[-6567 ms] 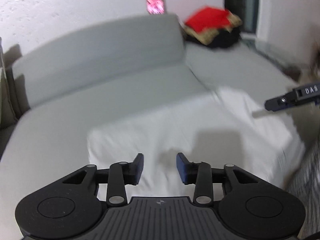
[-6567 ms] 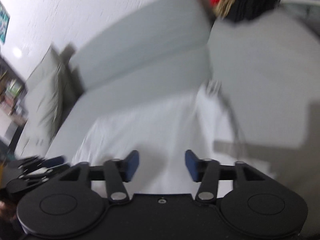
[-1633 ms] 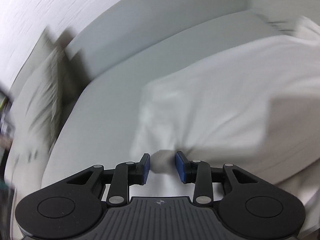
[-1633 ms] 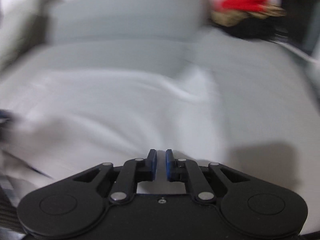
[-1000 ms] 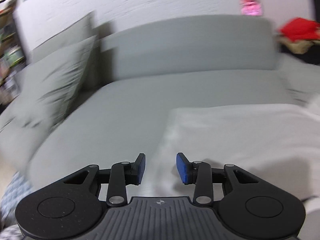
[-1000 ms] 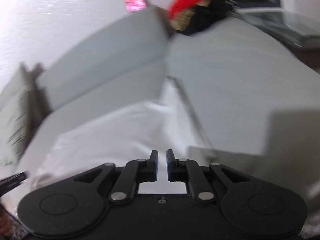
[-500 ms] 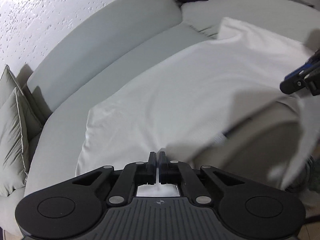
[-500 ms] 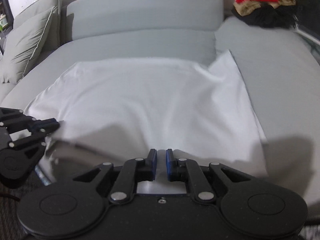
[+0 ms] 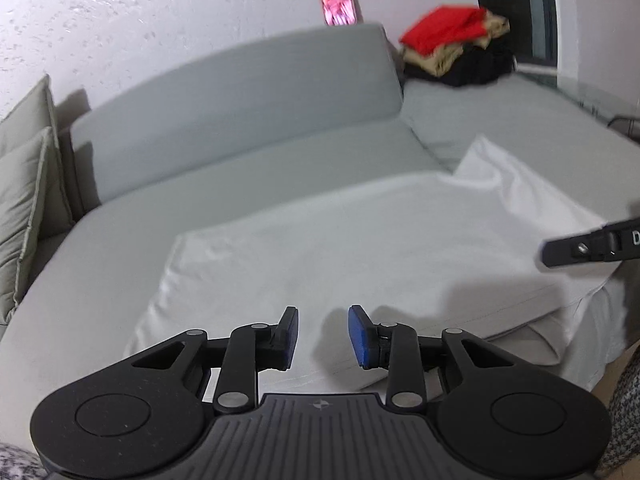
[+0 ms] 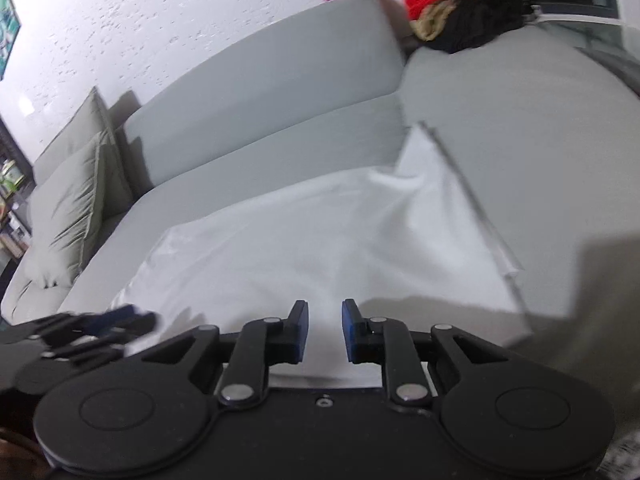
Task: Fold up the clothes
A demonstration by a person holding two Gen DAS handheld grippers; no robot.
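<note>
A white garment (image 9: 360, 240) lies spread flat on the grey sofa seat, its near edge doubled into layers at the front right. My left gripper (image 9: 322, 338) hovers over the near left part of it. Its jaws are opening, and nothing is pinched between the blue pads. In the right wrist view the same garment (image 10: 320, 232) fills the middle. My right gripper (image 10: 324, 330) is above its near edge, jaws opening with a narrow gap and no cloth gripped. A right gripper finger (image 9: 592, 246) shows at the right edge, and the left gripper (image 10: 100, 328) shows blurred at lower left.
The grey sofa backrest (image 9: 240, 92) runs behind the garment. A pile of red, tan and black clothes (image 9: 452, 48) sits on the far right corner. Two grey cushions (image 9: 24, 184) stand at the left end. A patterned rug (image 9: 624, 420) lies below the seat's front edge.
Half a second ago both grippers were shut and a fold of the garment hung raised. Now both sets of jaws stand apart and the cloth lies flat on the seat.
</note>
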